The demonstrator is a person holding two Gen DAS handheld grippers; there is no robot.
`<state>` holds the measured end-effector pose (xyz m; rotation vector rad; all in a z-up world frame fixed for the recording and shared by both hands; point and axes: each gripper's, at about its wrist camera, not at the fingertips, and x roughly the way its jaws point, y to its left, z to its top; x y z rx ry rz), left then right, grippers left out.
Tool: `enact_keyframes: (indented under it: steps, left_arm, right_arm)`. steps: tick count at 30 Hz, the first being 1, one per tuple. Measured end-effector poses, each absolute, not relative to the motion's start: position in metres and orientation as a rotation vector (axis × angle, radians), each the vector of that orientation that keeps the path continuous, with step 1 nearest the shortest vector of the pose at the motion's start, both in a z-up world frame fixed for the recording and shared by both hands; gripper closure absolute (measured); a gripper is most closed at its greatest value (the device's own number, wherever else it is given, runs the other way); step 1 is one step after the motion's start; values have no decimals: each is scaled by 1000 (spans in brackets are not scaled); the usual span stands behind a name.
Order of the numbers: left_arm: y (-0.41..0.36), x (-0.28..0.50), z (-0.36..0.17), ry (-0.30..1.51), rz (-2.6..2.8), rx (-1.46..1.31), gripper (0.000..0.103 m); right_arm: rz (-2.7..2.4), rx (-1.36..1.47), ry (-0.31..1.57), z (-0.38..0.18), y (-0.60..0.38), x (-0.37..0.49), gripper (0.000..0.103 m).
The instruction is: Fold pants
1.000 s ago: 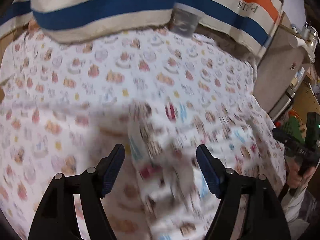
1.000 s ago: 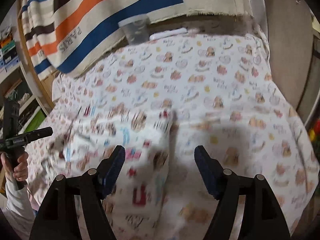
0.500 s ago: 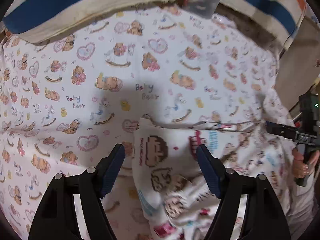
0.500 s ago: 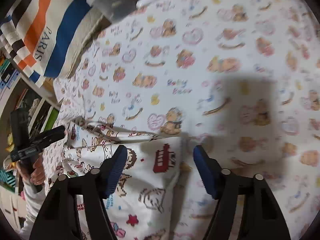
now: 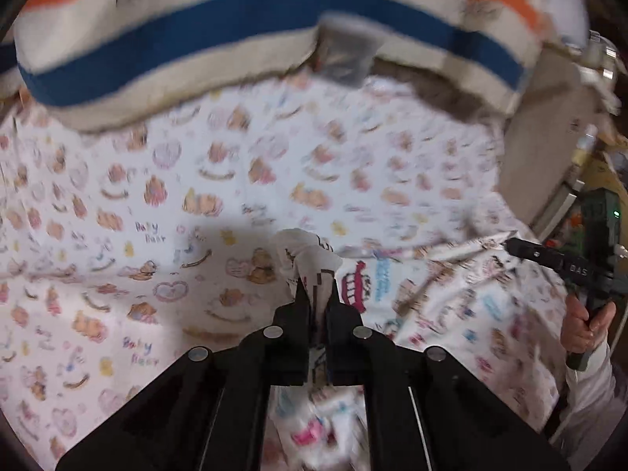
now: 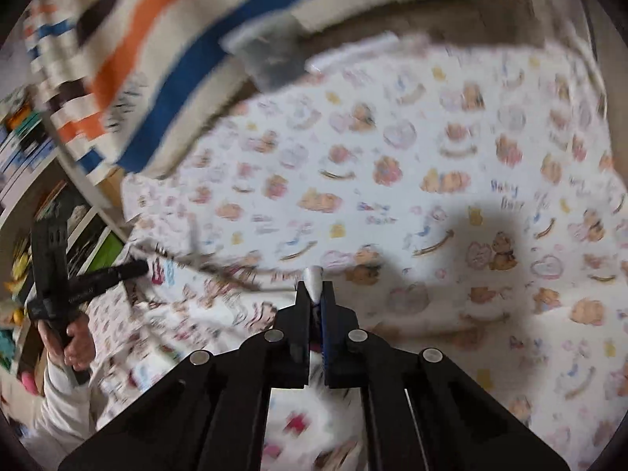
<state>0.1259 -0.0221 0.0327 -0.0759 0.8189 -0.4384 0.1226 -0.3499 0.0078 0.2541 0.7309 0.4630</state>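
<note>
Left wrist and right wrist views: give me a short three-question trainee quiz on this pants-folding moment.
1. True or false: the left claw is shut on the pants.
2. What does the right claw pinch? A) the striped blanket B) the pants C) the bear-print sheet
3. Fill in: the pants lie on a sheet printed with ____.

Key: 1 true; 2 B; 3 bears
</note>
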Motion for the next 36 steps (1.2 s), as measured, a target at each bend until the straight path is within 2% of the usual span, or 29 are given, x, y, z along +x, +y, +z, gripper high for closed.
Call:
enact_keyframes:
  steps: [6, 11, 21, 26, 27, 28, 29, 30, 33, 35, 36]
  left_arm:
    - [-11, 40, 61, 716, -509, -17, 98]
    - [2, -15, 47, 735, -545, -35, 98]
    - [9, -47, 4, 817, -477, -64, 96]
    - [3, -53, 16, 791, -483, -17, 96]
    - [3, -52, 16, 791, -480, -15, 96]
    - [3, -51, 16, 797, -475, -17, 96]
    - [3, -50, 15, 807, -468, -22, 96]
    - [4, -49, 13, 812, -464, -25, 96]
    - [4, -48, 6, 835, -450, -25, 96]
    - [2, -48, 1, 859, -442, -9, 96]
    - [0, -46, -3, 882, -426, 7, 96]
  right_arm:
    - [461, 186, 665, 17, -353, 42, 99]
    - [434, 212, 688, -5, -364, -3, 99]
    - [377, 230, 858, -59, -359, -35, 99]
    - [356, 272, 753, -29, -375, -40, 98]
    - [361, 276, 714, -18, -377, -41, 87]
    - [372, 268, 667, -7, -377, -42, 57]
    - [379, 261, 631, 0, -376, -43, 39]
    - [384, 235, 573, 8, -373, -45, 26]
    - [364, 126, 549, 19, -357, -37, 28]
    - [369, 137, 550, 22, -354, -25, 34]
    - [379, 153, 560, 23, -352, -18, 43]
